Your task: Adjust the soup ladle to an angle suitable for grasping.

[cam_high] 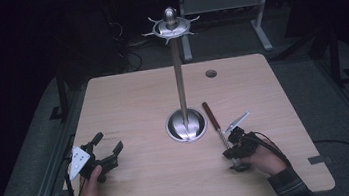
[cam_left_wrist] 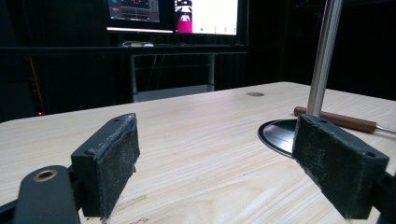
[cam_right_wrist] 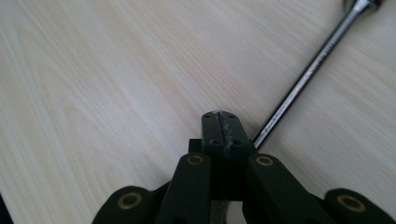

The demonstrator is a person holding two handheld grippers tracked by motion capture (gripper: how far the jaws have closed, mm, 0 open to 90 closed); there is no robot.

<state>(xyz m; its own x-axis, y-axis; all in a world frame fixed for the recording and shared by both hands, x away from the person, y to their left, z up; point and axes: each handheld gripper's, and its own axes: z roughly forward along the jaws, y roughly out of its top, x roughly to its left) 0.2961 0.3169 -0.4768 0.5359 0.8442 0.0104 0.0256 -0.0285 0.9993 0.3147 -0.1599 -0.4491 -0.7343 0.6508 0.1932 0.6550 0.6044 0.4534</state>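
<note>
A steel stand (cam_high: 178,77) with a round base (cam_high: 186,125) and a hooked top disc (cam_high: 171,27) rises from the middle of the wooden table (cam_high: 132,98). Right of the base lies a utensil (cam_high: 211,117) with a brown wooden handle and a thin metal shaft. My right gripper (cam_high: 229,147) rests at the shaft's near end. In the right gripper view its pads (cam_right_wrist: 223,122) are pressed flat together, and the shaft (cam_right_wrist: 303,84) runs out from beside the right jaw. My left gripper (cam_high: 108,142) sits at the front left, open and empty (cam_left_wrist: 224,163), facing the stand's pole (cam_left_wrist: 323,60) and the handle (cam_left_wrist: 336,120).
A round cable hole (cam_high: 211,73) is near the table's far edge. Behind the table stand a desk frame (cam_high: 258,17) and lit monitors (cam_left_wrist: 173,14). Bare wood stretches between the two grippers and across the table's left half.
</note>
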